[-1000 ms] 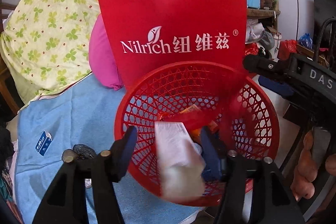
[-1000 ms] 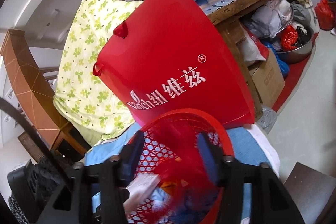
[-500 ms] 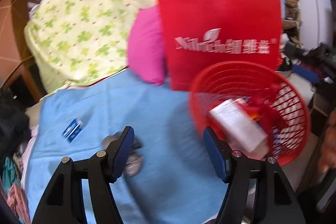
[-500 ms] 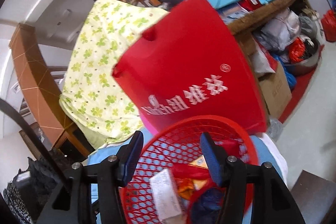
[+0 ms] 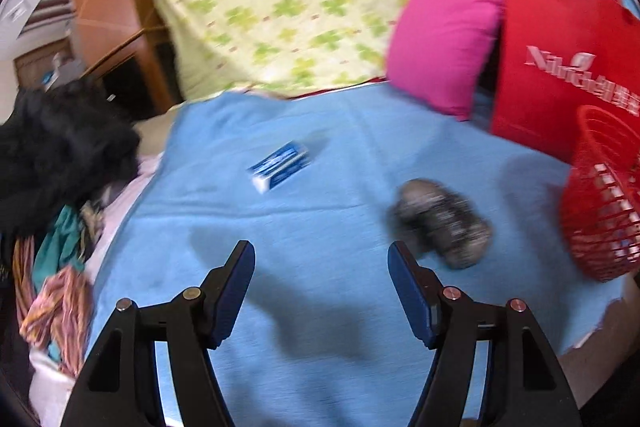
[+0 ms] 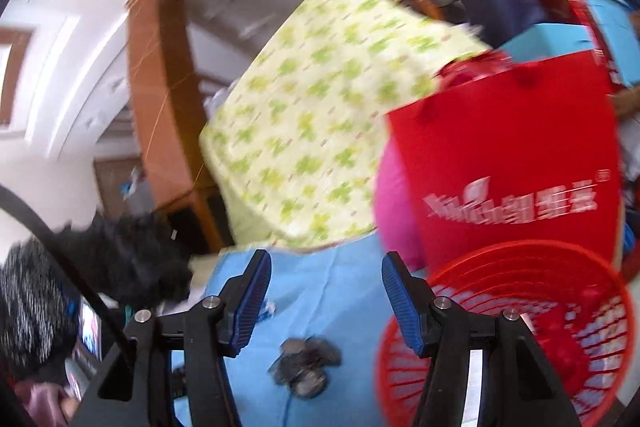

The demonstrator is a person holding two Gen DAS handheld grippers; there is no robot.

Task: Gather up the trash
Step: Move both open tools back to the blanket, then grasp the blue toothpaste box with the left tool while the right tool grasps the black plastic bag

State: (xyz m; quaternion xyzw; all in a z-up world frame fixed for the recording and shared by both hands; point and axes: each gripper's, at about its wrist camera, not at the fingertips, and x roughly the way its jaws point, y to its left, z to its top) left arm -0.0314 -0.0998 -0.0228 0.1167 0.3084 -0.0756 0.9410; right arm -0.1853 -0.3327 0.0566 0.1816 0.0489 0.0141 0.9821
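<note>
A: What couldn't you make out?

B: The crumpled dark-grey wrapper (image 5: pixel 442 223) near the blue cloth's (image 5: pixel 320 155) right edge was smeared by motion; its print was unreadable. The small blue-and-white packet (image 5: pixel 280 167) further in was blurred too.

A: And the red plastic mesh basket (image 5: pixel 600 211)?

B: Cut off by the left wrist view's right edge. In the right wrist view its contents were a blur, and the red paper bag's (image 6: pixel 512 163) white lettering was smeared.
</note>
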